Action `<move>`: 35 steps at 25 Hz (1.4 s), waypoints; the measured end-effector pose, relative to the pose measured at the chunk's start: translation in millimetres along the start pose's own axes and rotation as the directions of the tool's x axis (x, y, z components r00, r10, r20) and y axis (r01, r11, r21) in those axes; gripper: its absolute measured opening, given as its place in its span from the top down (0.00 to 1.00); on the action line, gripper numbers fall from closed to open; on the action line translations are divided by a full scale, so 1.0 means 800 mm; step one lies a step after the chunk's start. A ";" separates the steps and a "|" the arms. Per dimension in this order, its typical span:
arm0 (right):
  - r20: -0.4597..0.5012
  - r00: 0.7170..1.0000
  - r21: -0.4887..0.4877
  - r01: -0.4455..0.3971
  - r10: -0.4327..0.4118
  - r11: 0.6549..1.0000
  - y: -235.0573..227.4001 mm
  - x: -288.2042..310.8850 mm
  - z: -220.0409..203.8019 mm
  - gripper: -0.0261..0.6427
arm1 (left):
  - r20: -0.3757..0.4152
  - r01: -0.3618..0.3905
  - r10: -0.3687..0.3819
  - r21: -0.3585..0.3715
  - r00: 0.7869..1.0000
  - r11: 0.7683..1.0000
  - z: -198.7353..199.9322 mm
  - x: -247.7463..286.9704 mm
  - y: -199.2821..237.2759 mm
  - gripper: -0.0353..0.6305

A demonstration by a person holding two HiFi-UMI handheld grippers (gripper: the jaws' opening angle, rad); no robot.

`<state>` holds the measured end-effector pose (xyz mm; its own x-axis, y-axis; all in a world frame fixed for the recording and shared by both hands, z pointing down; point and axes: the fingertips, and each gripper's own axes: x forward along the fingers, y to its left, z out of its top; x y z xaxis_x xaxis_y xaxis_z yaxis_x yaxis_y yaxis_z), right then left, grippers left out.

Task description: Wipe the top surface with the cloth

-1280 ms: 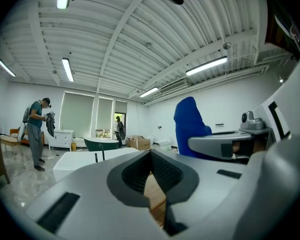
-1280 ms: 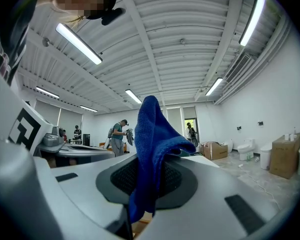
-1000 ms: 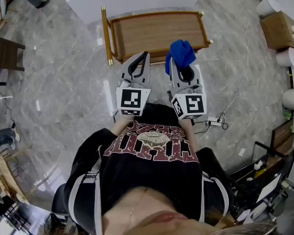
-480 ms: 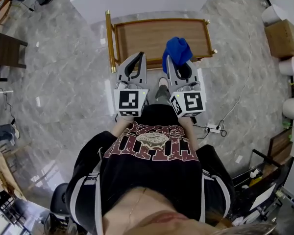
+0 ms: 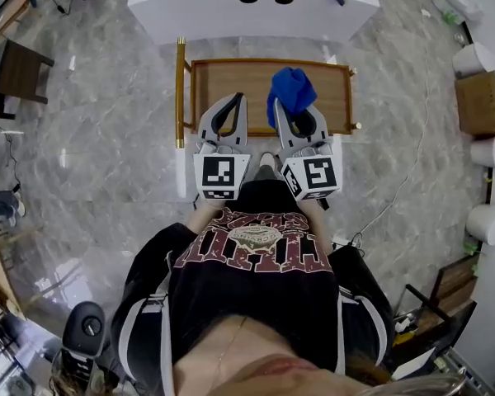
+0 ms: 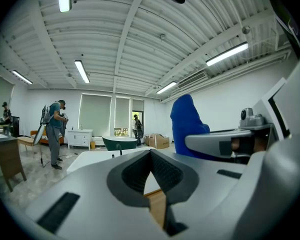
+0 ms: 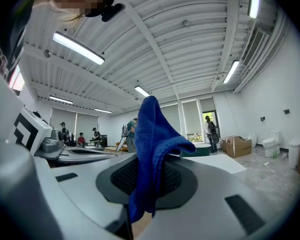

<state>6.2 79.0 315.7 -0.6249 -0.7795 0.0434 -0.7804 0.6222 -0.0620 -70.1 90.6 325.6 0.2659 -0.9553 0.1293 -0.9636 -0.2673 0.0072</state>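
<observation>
Right hand-held gripper (image 5: 287,106): I clamp the blue cloth (image 5: 291,89), ready to wipe.
Left hand-held gripper (image 5: 233,101): jaws together, empty, kept aside.
Wooden tabletop (image 5: 231,77): ahead, apparently unwiped.

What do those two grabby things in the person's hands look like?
The left gripper and right gripper are light grey plastic, with curved jaws lined with black ribbed pads. Each has a white cube at its back end, printed with black square markers. The person's sleeves are black with white stripes.
</observation>
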 end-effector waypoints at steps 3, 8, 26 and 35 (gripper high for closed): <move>0.007 0.999 0.014 -0.043 0.043 0.999 -0.027 0.016 0.003 0.85 | -0.008 -0.034 0.034 0.013 0.999 0.999 0.002 0.027 -0.006 0.88; -0.006 0.995 0.018 -0.098 0.098 0.995 -0.070 0.037 0.003 0.85 | 0.003 -0.092 0.092 0.022 0.996 0.996 0.011 0.066 -0.017 0.88; -0.082 0.949 0.045 -0.300 0.303 0.953 -0.077 0.112 -0.034 0.85 | -0.082 -0.329 0.327 -0.010 0.941 0.944 -0.033 0.073 0.044 0.87; -0.100 0.983 0.042 -0.153 0.157 0.987 -0.072 0.165 -0.040 0.85 | -0.109 -0.245 0.242 -0.016 0.964 0.969 -0.053 0.079 0.124 0.88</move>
<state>-31.6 -57.3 356.9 -0.7385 -0.6612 0.1321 -0.6739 0.7306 -0.1101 -150.3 9.3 376.9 0.0205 -0.9718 0.2348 -0.9997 -0.0233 -0.0088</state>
